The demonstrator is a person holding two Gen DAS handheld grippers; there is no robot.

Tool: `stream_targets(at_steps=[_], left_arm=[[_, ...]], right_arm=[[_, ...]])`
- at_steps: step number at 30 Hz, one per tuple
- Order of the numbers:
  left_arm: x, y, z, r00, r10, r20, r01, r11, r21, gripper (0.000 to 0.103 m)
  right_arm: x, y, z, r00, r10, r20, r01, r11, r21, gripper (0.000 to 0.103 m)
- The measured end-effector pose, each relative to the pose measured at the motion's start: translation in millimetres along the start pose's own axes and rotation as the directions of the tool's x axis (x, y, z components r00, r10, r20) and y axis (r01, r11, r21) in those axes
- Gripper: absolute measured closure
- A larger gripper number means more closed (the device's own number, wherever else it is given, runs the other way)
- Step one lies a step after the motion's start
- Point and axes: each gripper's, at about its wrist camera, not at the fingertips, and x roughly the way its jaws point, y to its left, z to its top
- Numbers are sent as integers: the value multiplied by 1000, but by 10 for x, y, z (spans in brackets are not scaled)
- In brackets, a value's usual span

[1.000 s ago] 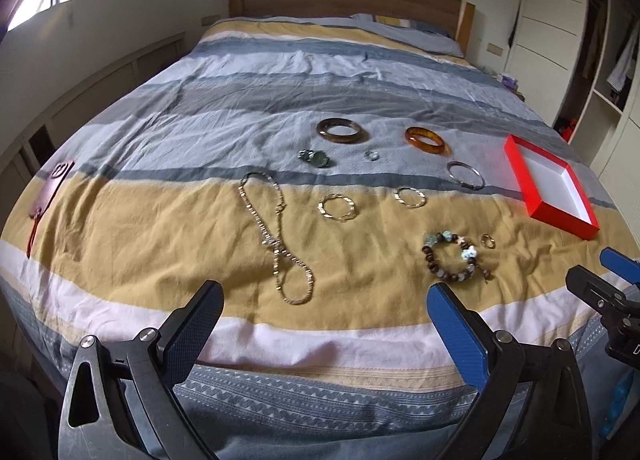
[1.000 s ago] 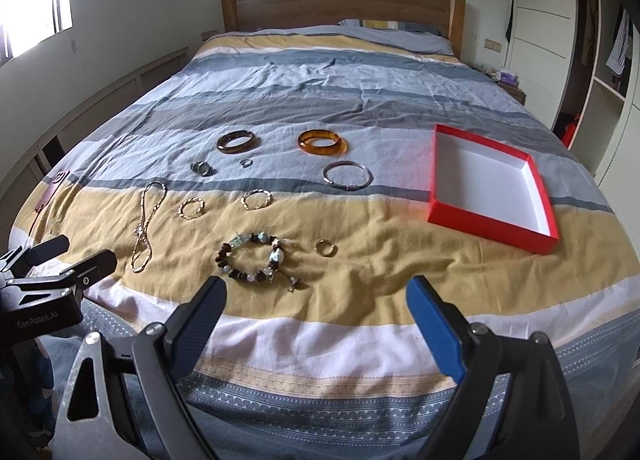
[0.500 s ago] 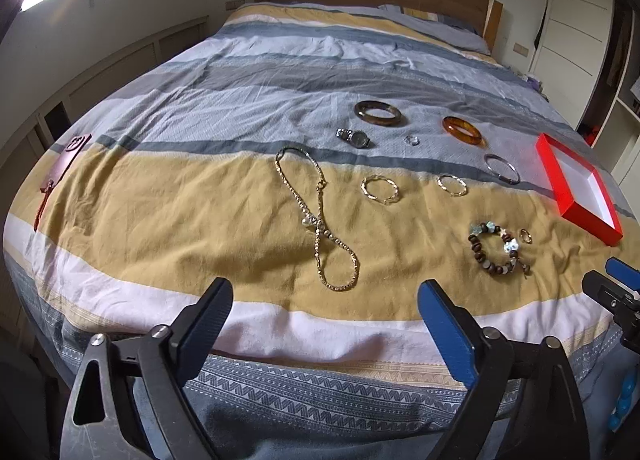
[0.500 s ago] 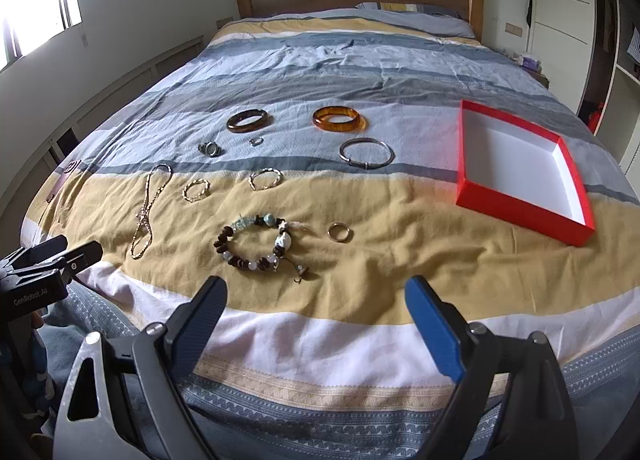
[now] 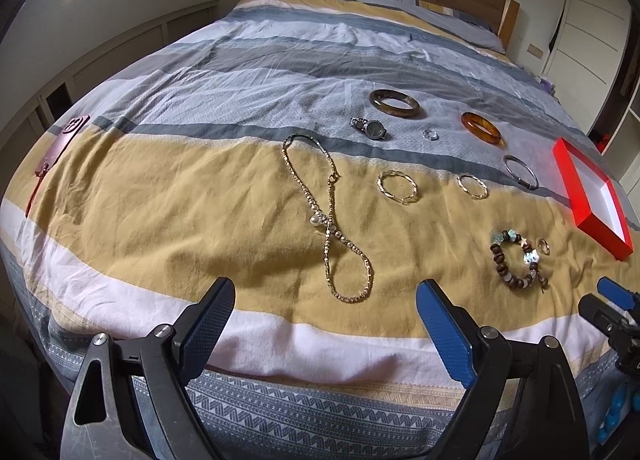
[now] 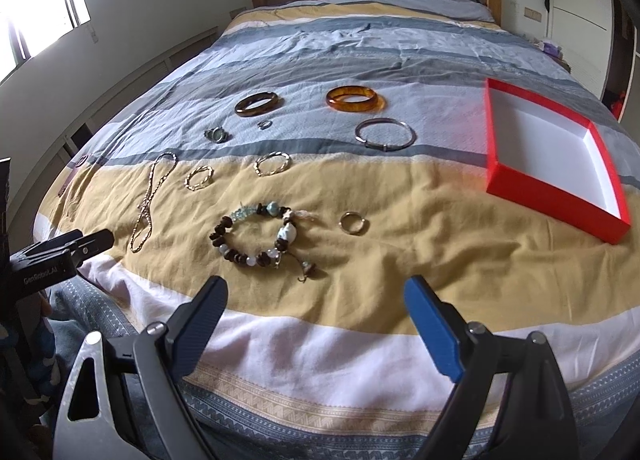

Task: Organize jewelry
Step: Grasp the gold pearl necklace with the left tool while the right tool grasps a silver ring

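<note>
Both the left gripper [image 5: 324, 312] and right gripper [image 6: 316, 310] hover wide apart and empty over the bed's [image 6: 360, 280] near edge, the necklace [image 5: 328, 215] just ahead of the left, the beaded bracelet [image 6: 256, 236] just ahead of the right, the red box [image 6: 552, 155] farther off to its right.

Six bracelets [image 6: 252, 235], two rings [image 6: 352, 222], one necklace [image 5: 328, 215], one watch [image 5: 370, 127], one box [image 6: 496, 155].

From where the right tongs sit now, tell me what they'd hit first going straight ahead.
Probably the beaded bracelet: it lies on the bedspread just ahead of the open right tongs, slightly toward their left finger. Depth is uncertain.
</note>
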Motion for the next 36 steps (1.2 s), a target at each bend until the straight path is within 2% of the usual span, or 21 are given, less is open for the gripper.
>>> stream_targets(at_steps=[4, 8, 10, 12, 15, 19, 25, 32, 34, 36], left_arm=[[48, 11, 25, 1000, 2, -4, -2, 1000, -6, 14], [112, 24, 72, 1000, 0, -10, 0, 1000, -17, 17], [155, 34, 101, 1000, -3, -15, 3, 1000, -26, 19], [196, 39, 128, 1000, -5, -18, 4, 1000, -30, 20], [271, 37, 178, 1000, -8, -24, 7, 999, -32, 20], [393, 16, 247, 1000, 7, -28, -7, 1000, -28, 21], [641, 69, 280, 997, 22, -72, -26, 998, -64, 25], [794, 62, 266, 995, 26, -96, -33, 997, -69, 26], [819, 59, 264, 995, 26, -99, -33, 997, -71, 26], [848, 55, 262, 994, 29, -104, -36, 997, -68, 28]], right_arm=[[61, -27, 20, 1000, 16, -5, -16, 1000, 10, 15], [104, -124, 79, 1000, 16, -1, -16, 999, 31, 22], [140, -178, 115, 1000, 19, -3, -19, 999, 38, 31], [175, -231, 148, 1000, 18, -8, -17, 999, 44, 45], [260, -317, 210, 1000, 27, -15, -26, 998, 55, 58], [387, -384, 306, 999, 41, -15, -40, 998, 53, 63], [649, -411, 392, 998, 56, -41, -55, 998, 35, 63], [805, -427, 333, 996, 54, -71, -52, 998, 20, 64], [835, -420, 328, 996, 44, -75, -44, 999, 4, 68], [868, -412, 333, 996, 37, -79, -38, 999, -9, 78]])
